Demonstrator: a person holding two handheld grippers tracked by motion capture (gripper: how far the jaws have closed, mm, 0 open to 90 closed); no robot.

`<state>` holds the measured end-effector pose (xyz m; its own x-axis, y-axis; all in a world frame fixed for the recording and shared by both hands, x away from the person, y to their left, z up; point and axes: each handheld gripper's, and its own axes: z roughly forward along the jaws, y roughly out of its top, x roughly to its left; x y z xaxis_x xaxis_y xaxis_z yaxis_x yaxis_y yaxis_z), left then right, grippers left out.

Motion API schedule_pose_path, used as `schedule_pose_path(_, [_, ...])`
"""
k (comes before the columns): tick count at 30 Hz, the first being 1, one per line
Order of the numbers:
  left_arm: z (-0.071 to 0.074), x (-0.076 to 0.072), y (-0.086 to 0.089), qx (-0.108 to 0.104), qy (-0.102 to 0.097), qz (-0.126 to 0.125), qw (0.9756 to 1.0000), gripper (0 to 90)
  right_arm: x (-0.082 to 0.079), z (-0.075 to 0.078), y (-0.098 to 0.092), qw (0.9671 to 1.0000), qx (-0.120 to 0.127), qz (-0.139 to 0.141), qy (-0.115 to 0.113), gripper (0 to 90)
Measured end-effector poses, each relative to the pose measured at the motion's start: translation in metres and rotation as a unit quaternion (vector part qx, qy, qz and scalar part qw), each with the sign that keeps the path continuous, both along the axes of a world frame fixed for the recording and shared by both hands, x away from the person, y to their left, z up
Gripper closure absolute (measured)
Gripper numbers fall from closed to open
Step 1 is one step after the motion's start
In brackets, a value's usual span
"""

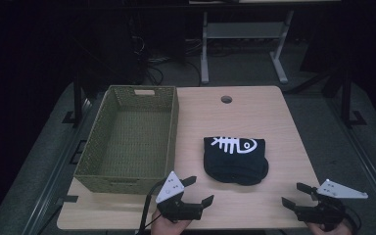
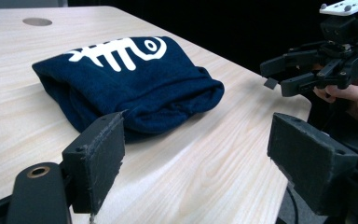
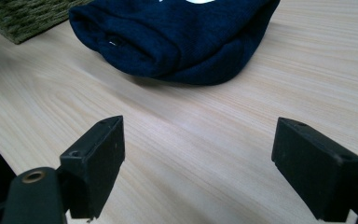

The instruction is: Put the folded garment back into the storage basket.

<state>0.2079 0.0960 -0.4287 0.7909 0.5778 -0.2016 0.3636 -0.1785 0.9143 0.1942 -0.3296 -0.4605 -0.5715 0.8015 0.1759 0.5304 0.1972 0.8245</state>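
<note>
On the left of the counter (image 1: pixel 254 205) stands a woven basket (image 1: pixel 129 139), cut down to one corner in the right gripper view, and just right of it lies the folded navy garment (image 1: pixel 236 159), whose white fish-skeleton print the high view shows whole but the right gripper view crops away. The left gripper (image 1: pixel 199 190) hovers at the near edge with jaws wide and empty, near the garment's near-left corner. The right gripper (image 1: pixel 293 193) sits well apart at the near right, jaws wide, empty; its holder's hands are cut off below.

I hold the left gripper (image 1: pixel 199 190) and right gripper (image 1: pixel 292 194) low, jaws wide apart. Both look empty. My hands (image 1: pixel 169 226) seem barely in frame.
</note>
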Motion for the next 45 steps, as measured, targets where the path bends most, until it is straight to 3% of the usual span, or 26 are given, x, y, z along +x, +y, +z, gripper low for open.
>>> schedule_pose_path(3, [0.001, 0.002, -0.003, 0.005, -0.006, 0.001, 1.0000, 18.1, 0.000, 0.000, 0.000, 1.0000, 0.002, -0.001, 0.001, 16.9])
schedule_pose_path(7, [0.002, 0.007, -0.005, -0.002, 0.004, 0.007, 1.0000, 18.1, 0.002, 0.002, 0.000, 1.0000, 0.005, 0.001, 0.000, 16.8])
schedule_pose_path(10, [0.004, 0.009, -0.007, 0.012, 0.004, 0.021, 0.9997, 18.0, 0.006, 0.005, 0.001, 1.0000, 0.008, -0.002, 0.000, 16.7])
schedule_pose_path(13, [0.005, 0.013, -0.008, 0.012, 0.005, 0.036, 0.9993, 18.1, 0.011, 0.008, 0.004, 0.9999, 0.011, 0.001, 0.000, 16.7])
schedule_pose_path(17, [0.009, 0.020, -0.015, 0.005, 0.018, 0.047, 0.9987, 18.1, 0.021, 0.019, 0.011, 0.9999, 0.010, 0.008, -0.010, 16.7])
schedule_pose_path(22, [0.015, 0.030, -0.026, 0.014, 0.004, 0.053, 0.9985, 17.9, 0.037, 0.033, 0.019, 0.9998, 0.001, 0.008, -0.016, 16.7])
schedule_pose_path(34, [0.019, 0.055, -0.041, 0.018, 0.015, 0.074, 0.9970, 18.1, 0.066, 0.044, 0.025, 0.9999, -0.012, 0.008, -0.005, 17.0])
schedule_pose_path(37, [0.017, 0.063, -0.048, 0.039, 0.018, 0.076, 0.9962, 18.0, 0.077, 0.045, 0.025, 0.9999, -0.012, 0.010, 0.001, 16.9])
schedule_pose_path(45, [0.012, 0.088, -0.055, 0.038, 0.041, 0.113, 0.9920, 18.0, 0.111, 0.043, 0.027, 0.9998, 0.006, 0.000, 0.020, 17.2])
